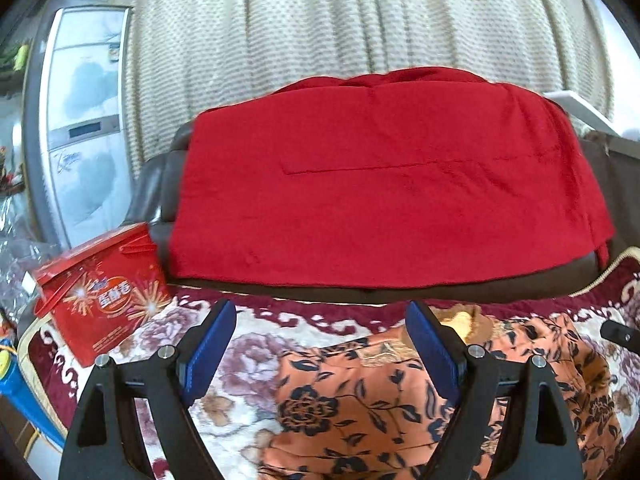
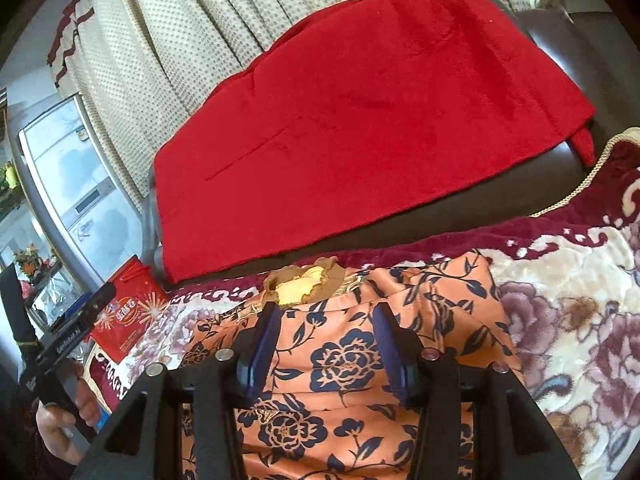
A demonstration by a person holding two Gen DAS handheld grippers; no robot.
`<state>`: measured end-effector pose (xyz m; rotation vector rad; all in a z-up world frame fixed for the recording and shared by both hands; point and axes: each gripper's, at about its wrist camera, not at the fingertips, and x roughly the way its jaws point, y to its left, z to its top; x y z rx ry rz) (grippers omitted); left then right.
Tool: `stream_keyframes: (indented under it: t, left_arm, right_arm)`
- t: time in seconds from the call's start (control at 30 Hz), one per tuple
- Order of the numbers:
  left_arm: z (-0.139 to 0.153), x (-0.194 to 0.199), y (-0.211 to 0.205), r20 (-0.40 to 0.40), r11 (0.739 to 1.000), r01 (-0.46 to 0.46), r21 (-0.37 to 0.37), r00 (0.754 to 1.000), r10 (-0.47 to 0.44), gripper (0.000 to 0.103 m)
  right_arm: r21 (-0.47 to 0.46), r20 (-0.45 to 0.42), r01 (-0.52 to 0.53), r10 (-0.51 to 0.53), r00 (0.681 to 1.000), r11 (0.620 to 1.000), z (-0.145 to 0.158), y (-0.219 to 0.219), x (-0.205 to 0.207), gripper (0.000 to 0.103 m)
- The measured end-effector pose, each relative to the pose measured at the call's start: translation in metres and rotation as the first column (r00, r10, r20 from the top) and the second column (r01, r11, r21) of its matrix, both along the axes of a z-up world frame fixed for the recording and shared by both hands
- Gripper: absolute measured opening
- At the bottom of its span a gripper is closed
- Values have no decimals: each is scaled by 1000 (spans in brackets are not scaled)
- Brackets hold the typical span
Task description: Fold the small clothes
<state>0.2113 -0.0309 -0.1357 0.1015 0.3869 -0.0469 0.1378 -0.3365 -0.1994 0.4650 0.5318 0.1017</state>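
Garment [image 2: 344, 364] in orange floral print lies under your parted, empty left gripper [image 1: 320, 344] and right gripper [image 2: 326, 344]; pinch an edge next.

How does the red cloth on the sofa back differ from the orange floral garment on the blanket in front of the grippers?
The red cloth is plain, with no print; the orange floral garment carries dark blue flowers. The red cloth hangs smoothly over the dark sofa back; the orange floral garment lies rumpled on the flowered blanket. The red cloth looks larger. Neither is gripped: both the left gripper and the right gripper are open above the garment.
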Motion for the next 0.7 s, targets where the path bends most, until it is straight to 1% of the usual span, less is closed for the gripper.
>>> stream_keyframes:
  t: [0.1,0.2,0.43,0.7]
  left_arm:
    - [1,2,14,1,1000,-24,-20,1000,24,87]
    - [1,1,23,0,999,-34,-22,999,34,87]
    - [0,1,29,-3,999,-45,-19,999,45,87]
    - [0,1,28,0,998,-55,-18,998,55,87]
  right_arm:
    - [-1,1,-18,18,1000,1000,-1,8,4,52]
    - [-8,-2,-34,34,999,999,-2,16,9,52]
    - [-17,-3,-56,56,998,998,-5,31,18,52]
    - [-15,-5,-54,53,999,998,-6,29,18,52]
